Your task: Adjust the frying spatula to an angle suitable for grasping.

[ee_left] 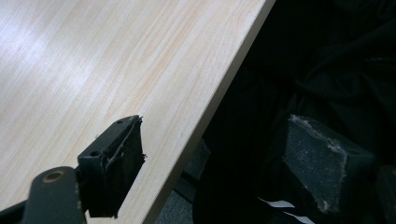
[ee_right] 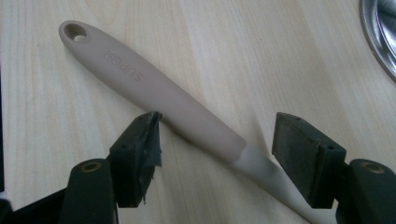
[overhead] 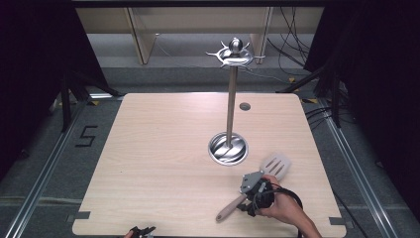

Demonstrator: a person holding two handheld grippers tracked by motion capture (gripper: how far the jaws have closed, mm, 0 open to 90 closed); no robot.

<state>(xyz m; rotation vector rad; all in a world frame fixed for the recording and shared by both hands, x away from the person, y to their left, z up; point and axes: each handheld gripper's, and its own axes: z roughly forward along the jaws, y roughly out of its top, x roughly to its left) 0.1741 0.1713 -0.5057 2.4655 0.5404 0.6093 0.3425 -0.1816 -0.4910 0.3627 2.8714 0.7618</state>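
1. While the right gripper [ee_right: 215, 140] straddles the spatula [ee_right: 159, 93], we see its jaws standing wide, one pad on each side of the handle and neither pressing on it: nothing is held yet.
2. Between the pads lies the spot where the beige grip meets the paler neck. The left pad [ee_right: 140, 149] sits almost against the handle's edge, while the right pad stands clear of it.
3. Beyond the fingers, the handle runs away to its hanging hole [ee_right: 74, 31]. In the high view the slotted blade [overhead: 276, 166] lies past the gripper on the far side, flat on the table [overhead: 163, 148].
4. We judge the step in hand to be the pick-up. To do it well we should centre the handle between the pads first, so both close on it together and do not roll it aside.
5. We should settle low enough for the pads to take the handle's full thickness, then close squarely across it.
6. Farther out stands the utensil stand [overhead: 229, 148], its steel base near the blade and its hooks high above.
7. Our left gripper [ee_left: 215, 158] idles at the table's near edge, jaws apart and empty.
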